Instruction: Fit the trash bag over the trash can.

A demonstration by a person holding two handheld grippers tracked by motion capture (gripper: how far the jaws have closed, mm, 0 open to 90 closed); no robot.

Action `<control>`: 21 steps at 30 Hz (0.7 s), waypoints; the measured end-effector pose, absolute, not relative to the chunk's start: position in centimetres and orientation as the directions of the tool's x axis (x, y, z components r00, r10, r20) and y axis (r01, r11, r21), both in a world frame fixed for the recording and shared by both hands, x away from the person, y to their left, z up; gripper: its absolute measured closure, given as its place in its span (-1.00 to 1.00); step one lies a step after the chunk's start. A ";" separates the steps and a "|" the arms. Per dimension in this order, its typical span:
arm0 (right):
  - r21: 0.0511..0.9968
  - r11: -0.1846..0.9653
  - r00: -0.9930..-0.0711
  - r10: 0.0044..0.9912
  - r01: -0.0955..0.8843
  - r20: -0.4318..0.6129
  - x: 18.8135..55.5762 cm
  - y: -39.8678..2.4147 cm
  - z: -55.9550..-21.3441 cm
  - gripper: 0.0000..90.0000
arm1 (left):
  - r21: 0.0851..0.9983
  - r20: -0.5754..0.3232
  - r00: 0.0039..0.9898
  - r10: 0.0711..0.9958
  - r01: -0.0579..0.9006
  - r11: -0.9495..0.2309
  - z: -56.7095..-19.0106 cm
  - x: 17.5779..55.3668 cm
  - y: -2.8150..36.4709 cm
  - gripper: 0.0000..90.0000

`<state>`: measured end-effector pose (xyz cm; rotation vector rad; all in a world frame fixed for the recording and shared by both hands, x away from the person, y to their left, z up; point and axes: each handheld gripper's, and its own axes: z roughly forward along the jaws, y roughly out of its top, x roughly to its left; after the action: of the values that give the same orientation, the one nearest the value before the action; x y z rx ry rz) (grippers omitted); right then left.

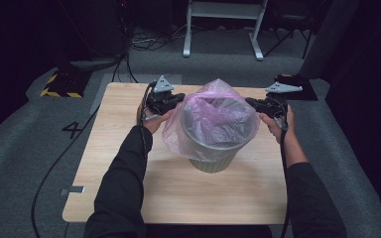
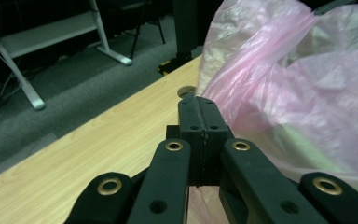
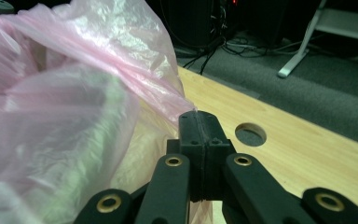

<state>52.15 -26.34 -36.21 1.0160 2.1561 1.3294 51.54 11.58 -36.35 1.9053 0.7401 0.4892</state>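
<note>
Both claws are pinched on the pink bag (image 1: 213, 106) — left gripper (image 1: 174, 100) and right gripper (image 1: 252, 102) flanking the bin (image 1: 213, 161) between them — so fitting the liner seems underway; next, stretch its edge over the rim.

A light wooden desk (image 1: 129, 188) stands on grey carpet (image 1: 20, 148), with a round hole (image 3: 251, 134) near its far right corner. Past the far edge stand a white metal frame (image 1: 223, 25), loose cables (image 1: 149, 42) and a yellow-and-black striped block (image 1: 62, 87)
</note>
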 end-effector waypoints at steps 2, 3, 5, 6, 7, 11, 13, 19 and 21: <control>0.876 0.285 -0.656 0.753 0.389 0.047 52.4 -26.2 -37.0 1.00 | 0.894 0.000 0.736 0.677 0.303 -0.329 -36.9 51.9 11.2 1.00; 0.869 0.287 -0.657 0.752 0.404 0.056 52.6 -26.1 -37.4 1.00 | 0.890 -0.012 0.741 0.672 0.314 -0.330 -37.1 52.1 11.0 1.00; 0.856 0.281 -0.661 0.745 0.433 0.090 52.8 -26.0 -38.2 1.00 | 0.873 -0.024 0.749 0.662 0.338 -0.350 -37.7 52.5 10.4 1.00; 0.847 0.291 -0.667 0.739 0.444 0.096 52.9 -25.8 -38.5 1.00 | 0.867 -0.031 0.751 0.660 0.349 -0.355 -37.9 52.6 10.1 1.00; 0.839 0.300 -0.670 0.736 0.454 0.099 52.9 -25.6 -38.8 1.00 | 0.863 -0.029 0.749 0.661 0.353 -0.362 -38.1 52.7 9.9 1.00; 0.824 0.311 -0.677 0.728 0.473 0.113 52.8 -25.4 -39.9 1.00 | 0.857 -0.051 0.747 0.663 0.374 -0.355 -38.8 52.7 9.7 1.00; 0.823 0.303 -0.674 0.728 0.480 0.125 52.6 -25.7 -40.2 1.00 | 0.857 -0.082 0.753 0.653 0.387 -0.340 -39.2 52.6 10.0 1.00; 0.847 0.277 -0.670 0.733 0.453 0.118 51.2 -27.3 -40.6 0.71 | 0.881 -0.058 0.742 0.668 0.353 -0.316 -39.2 50.5 11.8 0.72; 0.863 0.252 -0.661 0.741 0.438 0.119 50.7 -27.9 -40.3 0.47 | 0.894 -0.054 0.751 0.658 0.330 -0.303 -38.7 49.5 12.8 0.44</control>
<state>50.72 -27.94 -40.34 1.0876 2.2173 1.3695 49.51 12.78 -38.70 1.9107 0.7549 0.3953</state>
